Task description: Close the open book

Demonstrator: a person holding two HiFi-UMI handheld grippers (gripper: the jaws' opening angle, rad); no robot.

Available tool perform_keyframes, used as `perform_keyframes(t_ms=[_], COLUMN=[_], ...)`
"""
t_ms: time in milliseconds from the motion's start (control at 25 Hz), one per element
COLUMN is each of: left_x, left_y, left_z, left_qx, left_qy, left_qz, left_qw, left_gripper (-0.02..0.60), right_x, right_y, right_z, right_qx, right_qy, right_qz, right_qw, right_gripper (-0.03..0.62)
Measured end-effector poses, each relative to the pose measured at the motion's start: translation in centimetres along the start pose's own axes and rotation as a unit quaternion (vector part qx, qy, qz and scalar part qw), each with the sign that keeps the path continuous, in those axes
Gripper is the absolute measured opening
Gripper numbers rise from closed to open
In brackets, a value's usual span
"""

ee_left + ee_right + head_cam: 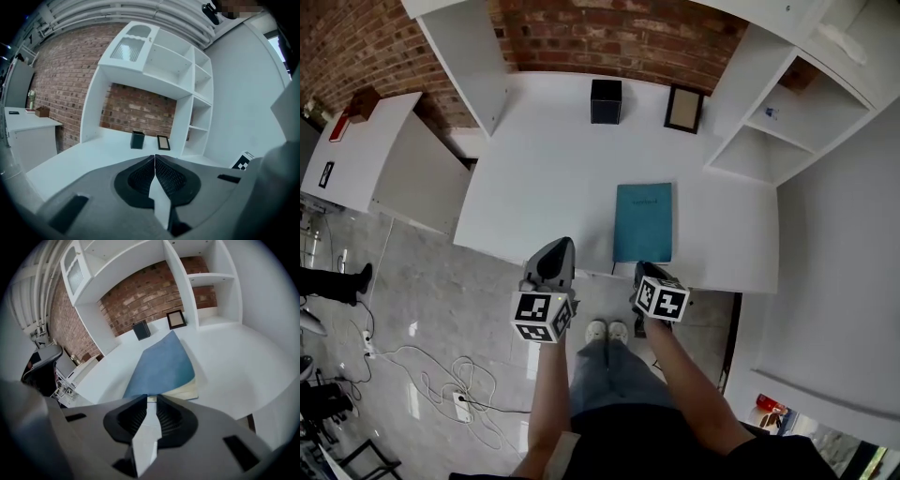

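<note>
Teal book (643, 221) lies centre right in head view on white desk (534, 159), cover down on pages; looks already closed. Right gripper (151, 398) sits at book's near edge, jaws narrowly apart, nothing between. Left gripper (154, 157) lower left of book, jaws together, empty. Advice: draw right gripper straight back, avoid hooking cover; press flat only if cover lifts.

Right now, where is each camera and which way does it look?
Head view: on the head, looking down at desk, book, left tongs, right tongs, arms, shoes.
Left gripper view: on the left tongs, facing the brick wall; its shut tongs show.
Right gripper view: on the right tongs, facing the book; its open tongs show.
All share the box and frame.
</note>
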State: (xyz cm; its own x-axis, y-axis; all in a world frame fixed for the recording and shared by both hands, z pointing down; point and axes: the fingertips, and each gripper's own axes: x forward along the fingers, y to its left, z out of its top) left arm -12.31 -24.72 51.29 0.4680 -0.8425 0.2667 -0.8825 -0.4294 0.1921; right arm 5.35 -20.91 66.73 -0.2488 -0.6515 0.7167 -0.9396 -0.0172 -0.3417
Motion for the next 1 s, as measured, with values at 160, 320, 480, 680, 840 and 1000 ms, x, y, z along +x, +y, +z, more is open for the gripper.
perform_keyframes(t_ms=[160, 320, 480, 680, 840, 1000], left_x=[0.9, 1.6, 2.1, 2.9, 3.9, 4.5], left_y=[-0.5, -1.2, -2.0, -2.7, -3.8, -5.7], left_z=[0.0, -0.3, 0.2, 1.4, 3.6, 6.1], left_qx=[0.002, 0.005, 0.009, 0.018, 0.031, 0.048], left_qy=[0.000, 0.005, 0.000, -0.009, -0.027, -0.045], left_qz=[-0.007, -0.015, -0.026, -0.041, -0.059, -0.080], left_qw=[1.0000, 0.9999, 0.9996, 0.9990, 0.9974, 0.9946], left_gripper=[0.011, 0.011, 0.011, 0.011, 0.011, 0.011], right_x=[-0.4, -0.6, -1.1, -3.1, -5.9, -9.3], right_y=[-1.2, -1.7, -2.0, -4.1, -6.7, -7.9], right_z=[0.0, 0.3, 0.6, 2.0, 5.1, 9.7], right_qx=[0.005, -0.006, -0.008, -0.008, -0.024, -0.087], right_qy=[-0.001, -0.005, -0.013, -0.037, -0.077, -0.137], right_qz=[-0.006, -0.006, -0.008, -0.033, -0.068, -0.086], right_qw=[1.000, 1.000, 1.000, 0.999, 0.994, 0.983], right_gripper=[0.060, 0.060, 0.059, 0.059, 0.058, 0.044])
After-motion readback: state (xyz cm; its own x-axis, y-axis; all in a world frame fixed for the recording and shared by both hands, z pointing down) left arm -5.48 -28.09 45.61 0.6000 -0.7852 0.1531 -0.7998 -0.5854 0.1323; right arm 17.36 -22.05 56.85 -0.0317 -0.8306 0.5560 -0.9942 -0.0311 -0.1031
